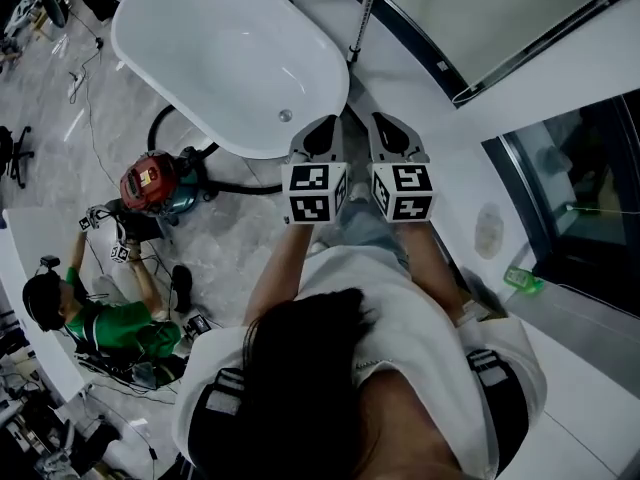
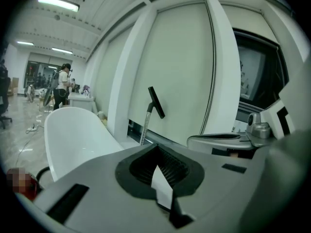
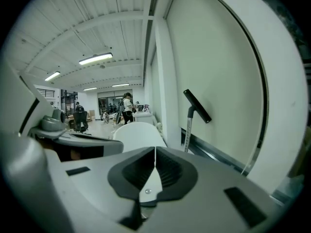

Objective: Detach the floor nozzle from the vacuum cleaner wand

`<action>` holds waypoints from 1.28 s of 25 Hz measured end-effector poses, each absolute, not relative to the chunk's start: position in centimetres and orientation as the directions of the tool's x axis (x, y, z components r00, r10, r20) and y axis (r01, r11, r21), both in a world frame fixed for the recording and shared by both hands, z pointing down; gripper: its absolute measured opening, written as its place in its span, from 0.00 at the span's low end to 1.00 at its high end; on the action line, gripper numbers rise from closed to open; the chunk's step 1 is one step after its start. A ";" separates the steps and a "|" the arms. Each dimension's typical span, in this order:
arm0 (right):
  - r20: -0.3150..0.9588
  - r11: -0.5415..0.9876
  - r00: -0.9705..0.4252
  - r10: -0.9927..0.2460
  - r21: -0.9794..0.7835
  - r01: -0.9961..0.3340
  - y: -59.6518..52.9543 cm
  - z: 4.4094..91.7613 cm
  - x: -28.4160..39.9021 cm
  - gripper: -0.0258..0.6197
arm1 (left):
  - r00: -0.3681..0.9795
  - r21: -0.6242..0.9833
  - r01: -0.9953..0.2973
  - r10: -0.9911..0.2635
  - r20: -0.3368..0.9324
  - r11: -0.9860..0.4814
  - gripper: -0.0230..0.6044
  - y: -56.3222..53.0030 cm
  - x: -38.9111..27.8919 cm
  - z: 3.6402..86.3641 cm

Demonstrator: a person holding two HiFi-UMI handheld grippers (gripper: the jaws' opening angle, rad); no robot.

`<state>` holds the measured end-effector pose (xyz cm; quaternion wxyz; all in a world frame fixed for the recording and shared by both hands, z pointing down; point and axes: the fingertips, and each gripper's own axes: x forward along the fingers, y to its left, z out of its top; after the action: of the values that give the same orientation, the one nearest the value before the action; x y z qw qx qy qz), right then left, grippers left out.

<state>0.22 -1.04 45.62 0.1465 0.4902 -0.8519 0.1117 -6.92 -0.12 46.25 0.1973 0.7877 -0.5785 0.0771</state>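
Left gripper and right gripper held shut, empty — nothing within reach yet; wand propped against wall, floor nozzle uppermost.

The wand runs off the head view's top edge; in the left gripper view its foot hides behind my left tool.

A white oval bathtub stands on the grey marbled floor, its drain near one end. A person in a green top sits on the floor, well apart from the tub. A small green bottle lies just beside the dark window.
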 end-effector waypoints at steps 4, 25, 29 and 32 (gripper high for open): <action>0.369 0.508 -0.486 -0.793 -0.040 -0.860 -4.3 45.5 1.0 0.06 | 0.300 0.215 -0.948 -0.886 0.354 -0.235 0.04 -3.1 -6.1 46.1; 0.394 0.627 -0.590 -0.705 -0.043 -0.778 -15.2 47.1 4.3 0.06 | 0.168 0.200 -0.975 -0.914 0.370 -0.099 0.04 -13.0 -2.0 47.1; 0.394 0.639 -0.602 -0.695 -0.046 -0.768 -15.8 47.3 4.4 0.06 | 0.148 0.193 -0.978 -0.916 0.373 -0.079 0.04 -13.5 -2.1 47.3; 0.392 0.646 -0.609 -0.690 -0.047 -0.762 -15.9 47.4 4.3 0.06 | 0.131 0.192 -0.980 -0.916 0.378 -0.061 0.04 -13.5 -2.4 47.5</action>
<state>4.30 -15.91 47.40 0.1720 0.4074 -0.8907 0.1052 -2.42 -13.52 47.49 0.2027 0.7242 -0.6545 0.0777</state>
